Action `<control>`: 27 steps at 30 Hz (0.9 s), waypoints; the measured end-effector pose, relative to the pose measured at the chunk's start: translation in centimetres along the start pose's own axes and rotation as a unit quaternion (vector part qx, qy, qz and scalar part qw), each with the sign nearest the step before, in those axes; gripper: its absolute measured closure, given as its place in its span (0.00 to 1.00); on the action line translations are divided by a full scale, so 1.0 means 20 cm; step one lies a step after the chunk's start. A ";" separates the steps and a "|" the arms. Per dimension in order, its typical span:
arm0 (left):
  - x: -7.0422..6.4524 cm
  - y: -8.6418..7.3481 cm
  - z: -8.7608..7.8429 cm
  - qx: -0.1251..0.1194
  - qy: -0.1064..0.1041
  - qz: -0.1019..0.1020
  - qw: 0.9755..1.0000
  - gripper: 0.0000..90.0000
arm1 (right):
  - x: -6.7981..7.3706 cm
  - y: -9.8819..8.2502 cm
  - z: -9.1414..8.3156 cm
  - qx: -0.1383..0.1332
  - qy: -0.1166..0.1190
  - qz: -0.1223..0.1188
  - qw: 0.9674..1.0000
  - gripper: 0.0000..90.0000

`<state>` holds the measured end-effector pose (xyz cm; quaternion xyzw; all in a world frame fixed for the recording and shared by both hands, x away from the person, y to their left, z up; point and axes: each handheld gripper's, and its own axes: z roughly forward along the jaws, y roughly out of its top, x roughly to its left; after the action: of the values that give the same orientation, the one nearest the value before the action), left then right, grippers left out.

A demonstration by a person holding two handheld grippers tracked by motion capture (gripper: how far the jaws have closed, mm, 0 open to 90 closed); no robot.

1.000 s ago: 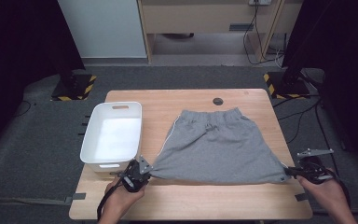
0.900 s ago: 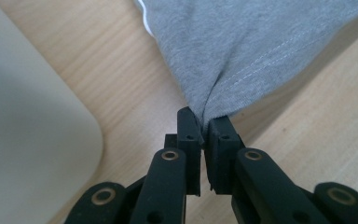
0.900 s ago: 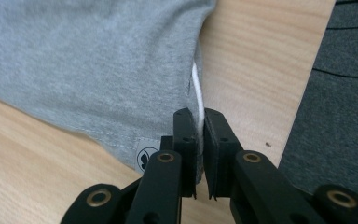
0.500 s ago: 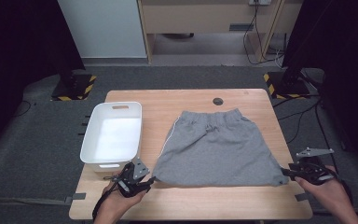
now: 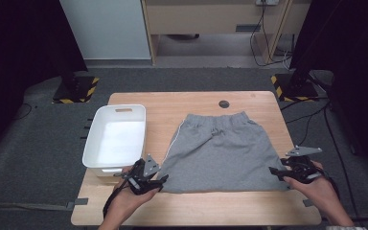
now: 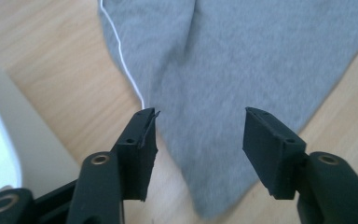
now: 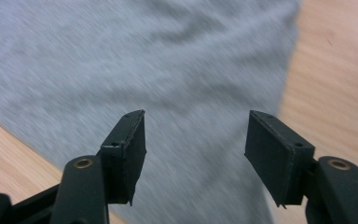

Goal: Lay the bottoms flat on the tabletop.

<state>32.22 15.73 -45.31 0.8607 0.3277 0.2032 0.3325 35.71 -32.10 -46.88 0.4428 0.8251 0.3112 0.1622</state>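
Grey shorts lie flat on the worktop, just right of the white bin, waistband at the far edge, hem nearest the person, long axis of the hem running left-right. Left gripper sits at the hem's left corner, right gripper at the right corner. Both jaws have just been opening and now stand apart w/ cloth beneath, not pinched; both hands abt equally near.
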 end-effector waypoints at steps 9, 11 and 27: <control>0.02 0.16 0.18 -0.020 -0.004 0.008 1.000 0.38 | 0.16 0.11 0.08 -0.059 0.030 -0.029 0.997 0.31; 0.04 0.19 0.22 -0.025 0.000 0.005 1.000 0.38 | 0.20 0.13 0.10 -0.067 0.033 -0.038 0.996 0.31; 0.17 0.33 0.54 -0.009 0.025 -0.015 1.000 0.39 | 0.48 0.20 0.29 -0.067 0.081 -0.089 0.990 0.38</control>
<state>43.58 9.69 -47.78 0.8474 0.3466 0.2226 0.3352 36.09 -20.32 -48.58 0.3290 0.8489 0.3851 0.1508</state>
